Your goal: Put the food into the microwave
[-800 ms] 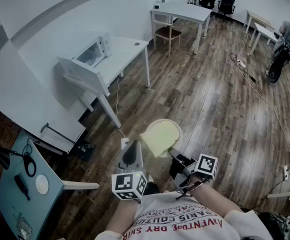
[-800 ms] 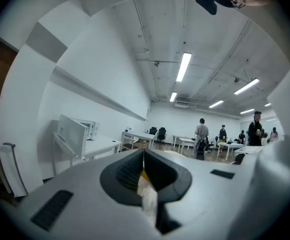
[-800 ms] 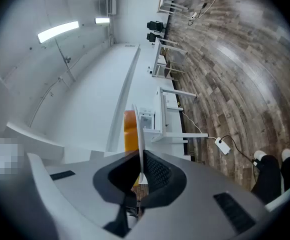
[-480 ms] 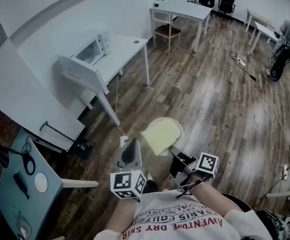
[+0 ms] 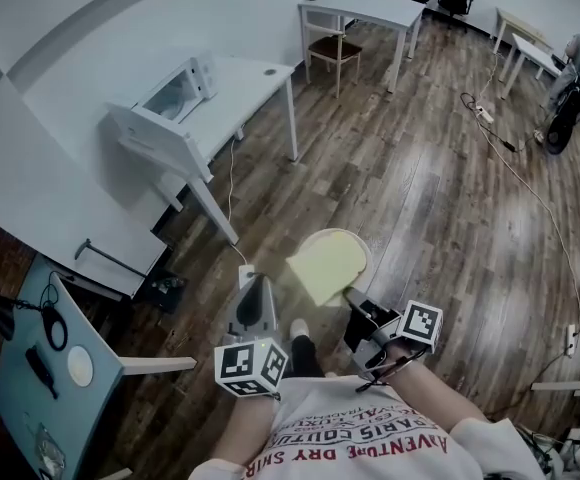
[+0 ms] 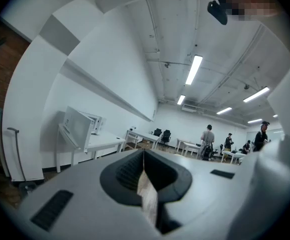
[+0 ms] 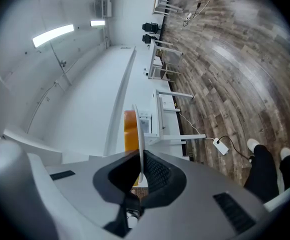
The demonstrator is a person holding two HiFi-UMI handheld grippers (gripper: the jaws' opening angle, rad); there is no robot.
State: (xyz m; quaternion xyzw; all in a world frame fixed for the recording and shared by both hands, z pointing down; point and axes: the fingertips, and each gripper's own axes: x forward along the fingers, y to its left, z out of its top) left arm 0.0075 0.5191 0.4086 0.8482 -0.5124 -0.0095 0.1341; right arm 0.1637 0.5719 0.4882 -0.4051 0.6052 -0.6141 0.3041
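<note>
One microwave (image 5: 178, 92) on white table (image 5: 258, 86) (plank floor (image 5: 420, 188)).

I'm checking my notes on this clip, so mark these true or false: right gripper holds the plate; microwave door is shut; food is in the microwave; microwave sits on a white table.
The right gripper holds the plate: true.
The microwave door is shut: false, it stands open.
The food is in the microwave: false, it lies on the plate.
The microwave sits on a white table: true.
</note>
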